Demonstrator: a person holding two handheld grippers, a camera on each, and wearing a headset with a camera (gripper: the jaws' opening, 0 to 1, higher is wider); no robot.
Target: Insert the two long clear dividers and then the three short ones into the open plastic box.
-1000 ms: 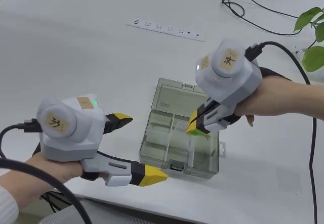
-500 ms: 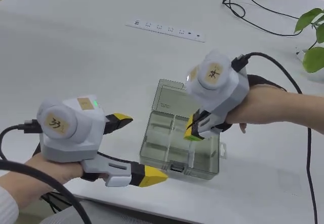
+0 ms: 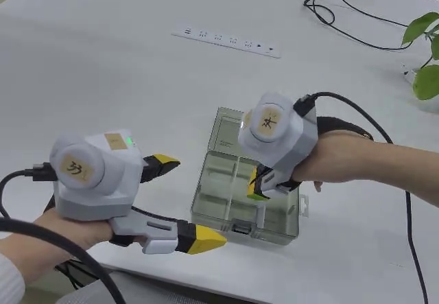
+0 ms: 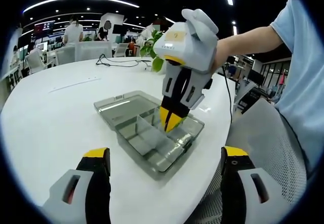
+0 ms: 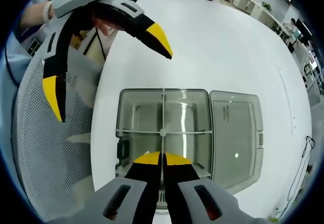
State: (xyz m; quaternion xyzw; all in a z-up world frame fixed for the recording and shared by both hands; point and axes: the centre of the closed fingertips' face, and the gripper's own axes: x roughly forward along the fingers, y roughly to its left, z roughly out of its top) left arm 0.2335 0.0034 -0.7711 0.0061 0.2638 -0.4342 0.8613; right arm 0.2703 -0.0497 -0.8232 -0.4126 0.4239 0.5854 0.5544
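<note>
The open plastic box [image 3: 212, 216] is shown on the white table [image 3: 103, 64], close to the near edge, with its lid [image 3: 230, 131] laid flat on the far side of the tray. The right gripper [image 3: 257, 189] is pointed down into the tray from above. In the right gripper view its fingers are clenched on the top edge of a clear divider [image 5: 163, 112], which stands upright along the middle of the tray and is crossed by a second divider [image 5: 136, 132]. The left gripper [image 3: 184, 200] is held just left of the box, apart from it, with its fingers spread wide and released. A power strip [image 3: 230, 41], a black cable [image 3: 343, 17] and plant leaves [image 3: 426, 77] are seen farther back.
</note>
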